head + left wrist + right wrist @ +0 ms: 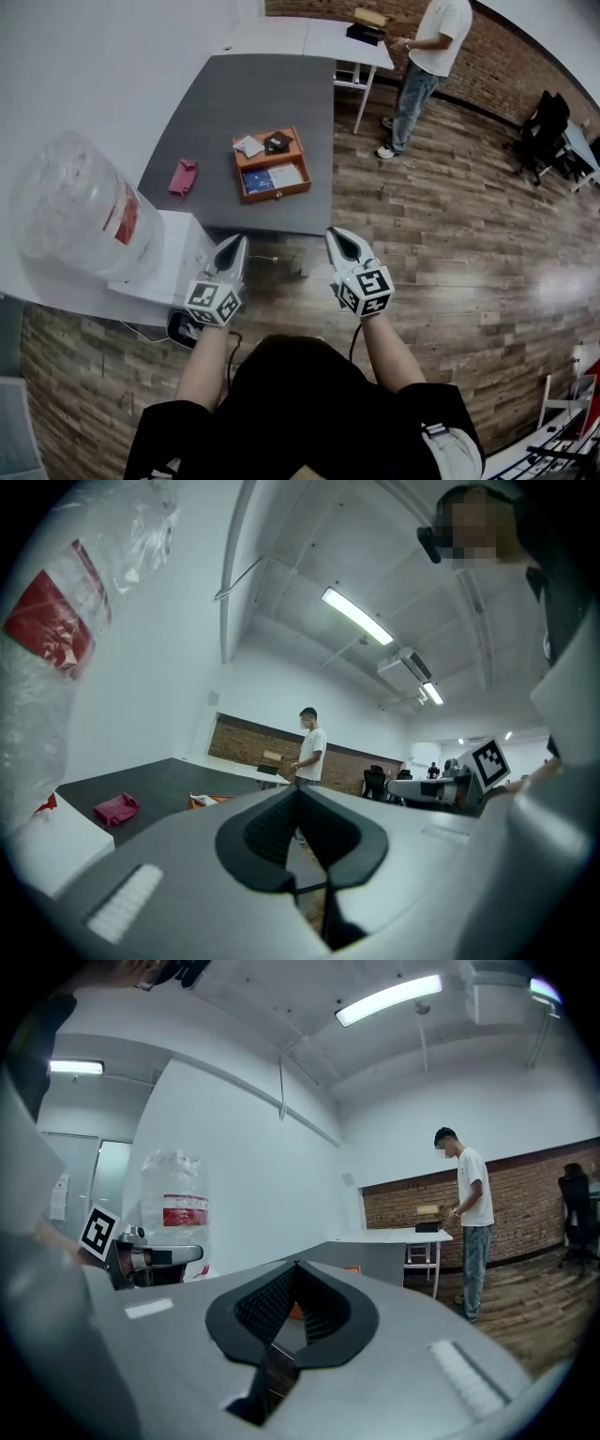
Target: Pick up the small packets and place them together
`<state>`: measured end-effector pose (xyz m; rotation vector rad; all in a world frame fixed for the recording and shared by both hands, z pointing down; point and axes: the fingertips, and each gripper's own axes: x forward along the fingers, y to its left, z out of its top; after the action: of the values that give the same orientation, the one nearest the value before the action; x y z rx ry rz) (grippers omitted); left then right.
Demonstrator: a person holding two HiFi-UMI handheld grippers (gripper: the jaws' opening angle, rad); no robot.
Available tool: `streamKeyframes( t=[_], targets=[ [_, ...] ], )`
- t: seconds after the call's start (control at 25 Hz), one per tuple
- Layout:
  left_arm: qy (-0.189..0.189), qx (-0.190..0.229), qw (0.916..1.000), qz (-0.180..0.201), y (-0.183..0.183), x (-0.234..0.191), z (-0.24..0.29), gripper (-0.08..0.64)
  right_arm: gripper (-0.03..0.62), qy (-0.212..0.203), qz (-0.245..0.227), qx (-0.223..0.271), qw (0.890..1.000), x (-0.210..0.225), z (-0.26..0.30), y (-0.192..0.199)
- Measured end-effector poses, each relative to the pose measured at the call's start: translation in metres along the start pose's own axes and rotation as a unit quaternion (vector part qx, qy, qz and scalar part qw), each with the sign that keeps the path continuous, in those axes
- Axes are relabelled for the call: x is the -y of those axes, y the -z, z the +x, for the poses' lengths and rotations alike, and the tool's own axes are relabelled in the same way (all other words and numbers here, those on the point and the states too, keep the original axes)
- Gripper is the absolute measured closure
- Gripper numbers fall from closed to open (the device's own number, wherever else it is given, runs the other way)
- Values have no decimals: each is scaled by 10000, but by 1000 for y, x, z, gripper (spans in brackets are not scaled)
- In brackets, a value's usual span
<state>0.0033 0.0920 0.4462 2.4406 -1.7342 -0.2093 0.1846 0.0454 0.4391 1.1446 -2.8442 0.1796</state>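
Left claw [240, 243], right claw [331, 235], near table [234, 94] edge

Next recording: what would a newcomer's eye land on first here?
The left hand-held gripper and right hand-held gripper, both shut and empty, are held side by side short of the grey table. On it sits an orange tray with small packets inside, a pink item to its left. A large clear water bottle looms at the left edge, and a person stands by the far white table.

matt grey table [244, 94], pink cloth [183, 176], glossy wood floor [450, 234], clear crinkled plastic water bottle [66, 206].
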Motion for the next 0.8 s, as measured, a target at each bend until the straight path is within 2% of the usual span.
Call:
streamKeyframes(
  t=[0.32, 0.8],
  targets=[
    [131, 56, 9999, 1, -6, -15, -3, 560, 591, 61, -103, -21, 9999, -17, 11, -2],
    [123, 181, 9997, -104, -9, -20, 4, 560, 591, 224, -67, 15, 9997, -6, 16, -6]
  ],
)
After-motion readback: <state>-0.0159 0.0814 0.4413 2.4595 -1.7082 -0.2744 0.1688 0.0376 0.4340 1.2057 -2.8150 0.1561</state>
